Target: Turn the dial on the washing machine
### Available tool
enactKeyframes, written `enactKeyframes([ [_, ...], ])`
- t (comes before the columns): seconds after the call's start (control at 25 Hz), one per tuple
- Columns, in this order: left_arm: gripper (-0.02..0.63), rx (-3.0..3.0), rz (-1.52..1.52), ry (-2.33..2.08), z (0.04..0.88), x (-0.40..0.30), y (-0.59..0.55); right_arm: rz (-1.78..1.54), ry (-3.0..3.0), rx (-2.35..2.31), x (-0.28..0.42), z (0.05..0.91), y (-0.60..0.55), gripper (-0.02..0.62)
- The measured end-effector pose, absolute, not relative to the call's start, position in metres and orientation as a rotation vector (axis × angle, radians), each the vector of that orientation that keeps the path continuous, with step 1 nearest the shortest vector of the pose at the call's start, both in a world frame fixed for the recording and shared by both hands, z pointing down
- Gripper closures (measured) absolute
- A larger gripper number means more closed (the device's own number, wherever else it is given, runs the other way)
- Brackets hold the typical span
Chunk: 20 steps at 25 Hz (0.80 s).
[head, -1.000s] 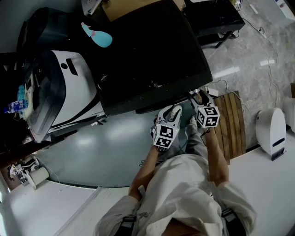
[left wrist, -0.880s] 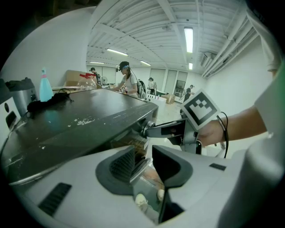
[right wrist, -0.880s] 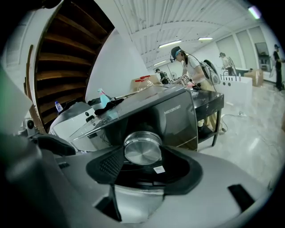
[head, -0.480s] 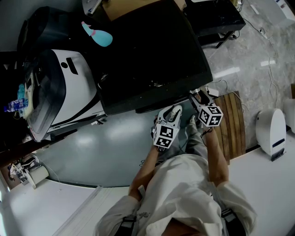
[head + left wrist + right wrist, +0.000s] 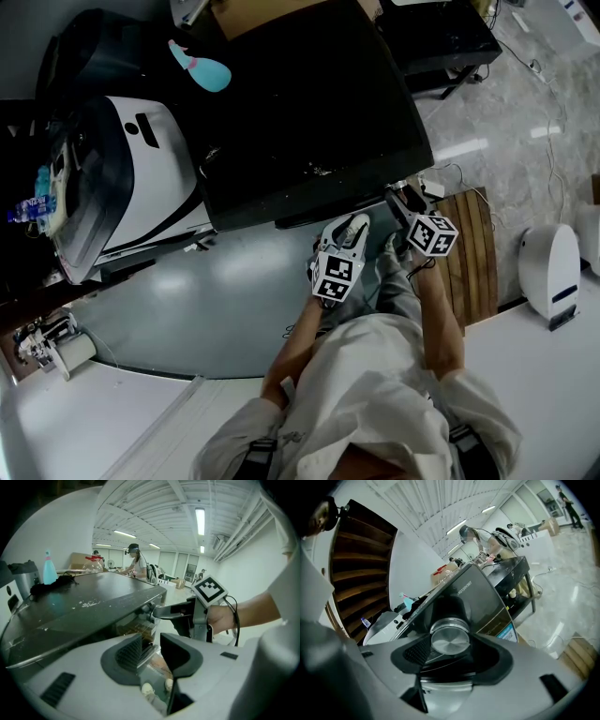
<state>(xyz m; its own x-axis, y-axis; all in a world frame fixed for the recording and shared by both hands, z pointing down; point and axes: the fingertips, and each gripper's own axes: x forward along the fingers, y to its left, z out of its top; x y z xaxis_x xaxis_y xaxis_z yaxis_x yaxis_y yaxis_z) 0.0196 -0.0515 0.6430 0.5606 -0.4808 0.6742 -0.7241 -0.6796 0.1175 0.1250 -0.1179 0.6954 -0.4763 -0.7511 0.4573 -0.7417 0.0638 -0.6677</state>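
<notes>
The black washing machine point(image 5: 300, 112) fills the upper middle of the head view, its front edge facing the person. In the right gripper view its round silver dial point(image 5: 450, 638) sits between the two dark pads of my right gripper point(image 5: 450, 645), which is shut on the dial. Seen from the head view, the right gripper point(image 5: 400, 200) reaches the machine's front right corner. My left gripper point(image 5: 356, 225) hangs just left of it, below the front edge. Its jaws point(image 5: 151, 651) stand a little apart with nothing between them. The right gripper point(image 5: 165, 612) also shows beyond them.
A white appliance with a dark lid point(image 5: 141, 178) stands left of the washing machine. A blue spray bottle point(image 5: 202, 73) lies behind it. A wooden slatted board point(image 5: 469, 248) and a white device point(image 5: 548, 267) are on the floor at right. A black stand point(image 5: 441, 37) is at the back.
The right gripper's marker cube has rolled and shifted slightly to the right while staying on the dial. The left gripper has not moved.
</notes>
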Motion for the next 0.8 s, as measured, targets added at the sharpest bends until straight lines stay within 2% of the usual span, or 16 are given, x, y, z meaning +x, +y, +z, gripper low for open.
enactKeyframes([
  [0.8,0.477,2.394,0.866,-1.023,0.6435,0.0206,-0.0424,-1.580,2.010,-1.437,0.1280,0.6963,-0.1182,0.330],
])
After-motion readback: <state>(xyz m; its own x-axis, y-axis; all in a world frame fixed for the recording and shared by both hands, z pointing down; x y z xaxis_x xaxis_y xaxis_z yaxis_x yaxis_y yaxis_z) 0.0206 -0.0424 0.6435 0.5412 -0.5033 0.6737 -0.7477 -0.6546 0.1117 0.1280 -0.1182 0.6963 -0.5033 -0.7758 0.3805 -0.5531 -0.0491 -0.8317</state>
